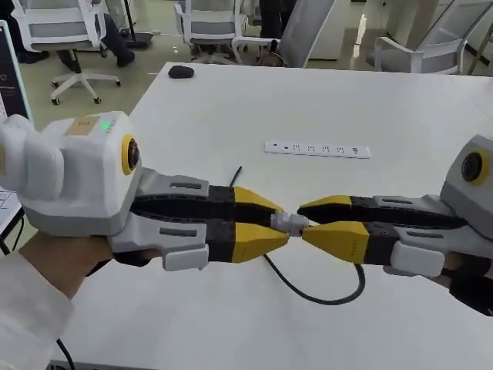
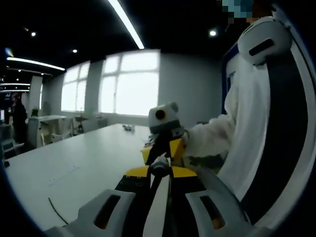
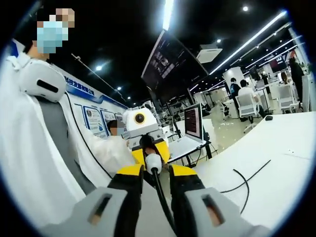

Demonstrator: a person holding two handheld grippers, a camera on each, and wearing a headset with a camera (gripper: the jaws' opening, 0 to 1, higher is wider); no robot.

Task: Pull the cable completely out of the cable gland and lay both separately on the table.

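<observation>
Above the white table [image 1: 231,116], the two grippers meet tip to tip. A small grey cable gland [image 1: 288,222] sits between the yellow jaws of my left gripper [image 1: 281,222], which is shut on it. My right gripper [image 1: 303,220] faces it from the right, shut on the black cable [image 1: 323,299] just behind the gland. The cable's slack loops on the table below and runs back under the left gripper. In the left gripper view the gland [image 2: 159,166] sits at the jaw tips. In the right gripper view the cable [image 3: 159,190] runs between the jaws up to the gland [image 3: 153,162].
A white power strip [image 1: 317,149] lies beyond the grippers, mid-table. A black mouse [image 1: 181,72] rests near the far edge. Office chairs [image 1: 62,31] stand past the table. More black cable [image 3: 244,180] lies on the table in the right gripper view.
</observation>
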